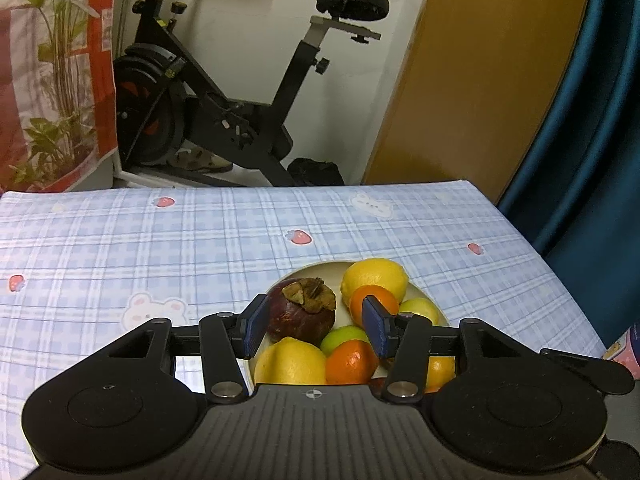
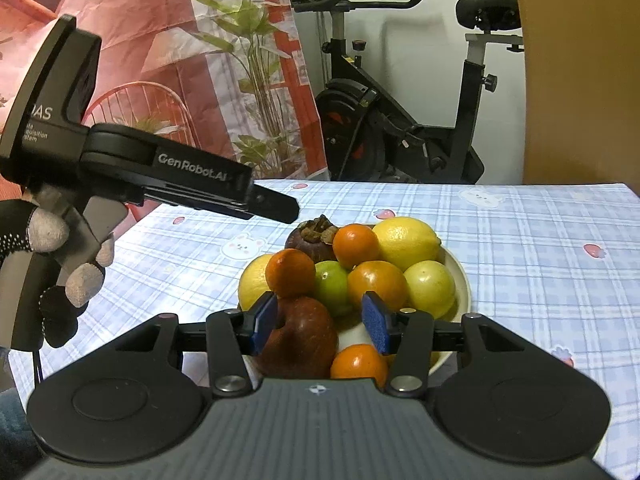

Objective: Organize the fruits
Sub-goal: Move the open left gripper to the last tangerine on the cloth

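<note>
Both tongs, left (image 1: 316,326) and right (image 2: 322,326), gape empty above the piled plate (image 2: 460,276). Picking seems about to start; the apple (image 2: 300,340) at 6 o'clock looks nearest.

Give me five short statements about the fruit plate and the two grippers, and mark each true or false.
1. The fruits sit piled on a plate. True.
2. The left gripper is shut on a lemon. False: its fingers are open, empty, above the mangosteen.
3. The red apple lies nearest the right gripper. True.
4. The tablecloth is plain white. False: it is blue plaid with strawberries and bunnies.
5. An exercise bike stands behind the table. True.
</note>
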The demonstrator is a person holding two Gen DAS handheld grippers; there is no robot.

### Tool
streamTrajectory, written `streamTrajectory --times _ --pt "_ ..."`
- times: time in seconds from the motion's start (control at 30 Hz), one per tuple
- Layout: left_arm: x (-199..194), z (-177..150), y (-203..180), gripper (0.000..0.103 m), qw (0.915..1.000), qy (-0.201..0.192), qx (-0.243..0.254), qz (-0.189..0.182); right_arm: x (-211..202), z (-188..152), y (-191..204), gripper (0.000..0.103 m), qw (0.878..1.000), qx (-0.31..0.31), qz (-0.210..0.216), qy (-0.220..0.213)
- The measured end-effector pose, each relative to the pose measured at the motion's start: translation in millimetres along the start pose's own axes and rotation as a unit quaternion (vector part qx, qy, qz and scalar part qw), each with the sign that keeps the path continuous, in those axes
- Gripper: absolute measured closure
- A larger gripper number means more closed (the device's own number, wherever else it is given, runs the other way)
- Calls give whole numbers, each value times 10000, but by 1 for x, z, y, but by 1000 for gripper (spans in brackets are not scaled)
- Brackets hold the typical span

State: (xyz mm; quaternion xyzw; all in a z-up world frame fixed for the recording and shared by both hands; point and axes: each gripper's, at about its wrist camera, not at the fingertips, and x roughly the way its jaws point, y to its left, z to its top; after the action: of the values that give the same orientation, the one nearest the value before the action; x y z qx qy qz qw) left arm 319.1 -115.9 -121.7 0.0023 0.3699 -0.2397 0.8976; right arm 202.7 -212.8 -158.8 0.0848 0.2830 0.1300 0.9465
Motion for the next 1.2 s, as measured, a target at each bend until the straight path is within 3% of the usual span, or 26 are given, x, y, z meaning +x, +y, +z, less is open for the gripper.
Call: streamTrajectory --times 0.23,0.53,1.2 --pt "-25 -7 -5 50 9998 -149 43 80 -20 -3 6 53 9999 39 -47 -97" --pt "-58 -36 -5 50 9982 -234 -186 526 -40 -14 11 53 9997 205 -66 -142" --pt "-112 -87 1 50 9933 -436 -490 950 -53 -35 20 53 9993 357 -39 -64"
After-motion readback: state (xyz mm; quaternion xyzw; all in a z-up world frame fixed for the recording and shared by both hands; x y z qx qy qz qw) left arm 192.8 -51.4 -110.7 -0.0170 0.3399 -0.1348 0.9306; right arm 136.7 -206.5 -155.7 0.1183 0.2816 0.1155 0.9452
